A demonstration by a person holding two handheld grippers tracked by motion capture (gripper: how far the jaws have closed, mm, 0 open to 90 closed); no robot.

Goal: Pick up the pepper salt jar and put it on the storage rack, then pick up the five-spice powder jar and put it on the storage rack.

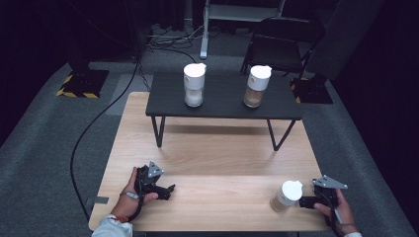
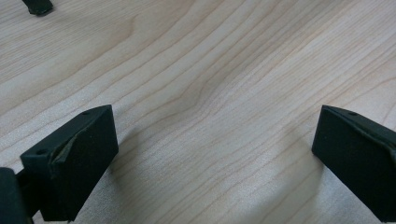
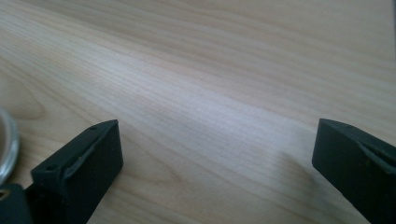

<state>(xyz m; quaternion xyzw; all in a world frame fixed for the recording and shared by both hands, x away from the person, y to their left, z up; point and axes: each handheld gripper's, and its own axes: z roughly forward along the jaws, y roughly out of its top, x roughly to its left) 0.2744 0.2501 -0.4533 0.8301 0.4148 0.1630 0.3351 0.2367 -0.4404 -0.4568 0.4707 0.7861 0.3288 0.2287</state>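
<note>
A clear jar with a white lid (image 1: 286, 196) holding pale powder stands at the front right of the wooden table (image 1: 212, 153). My right gripper (image 1: 303, 201) lies just right of it, open, its jaws wide apart over bare wood (image 3: 215, 163). The jar's glass edge (image 3: 6, 144) shows at the left of the right gripper view. At the front left, my left gripper (image 1: 169, 189) rests low on the table in a hand, open with nothing between its jaws (image 2: 215, 158).
A small black table (image 1: 222, 106) stands on the far half of the wooden table, with a white-filled jar (image 1: 193, 84) and a tan-filled jar (image 1: 257, 86) on it. One of its feet (image 2: 38, 5) shows ahead of the left gripper. A black chair (image 1: 281, 47) stands behind.
</note>
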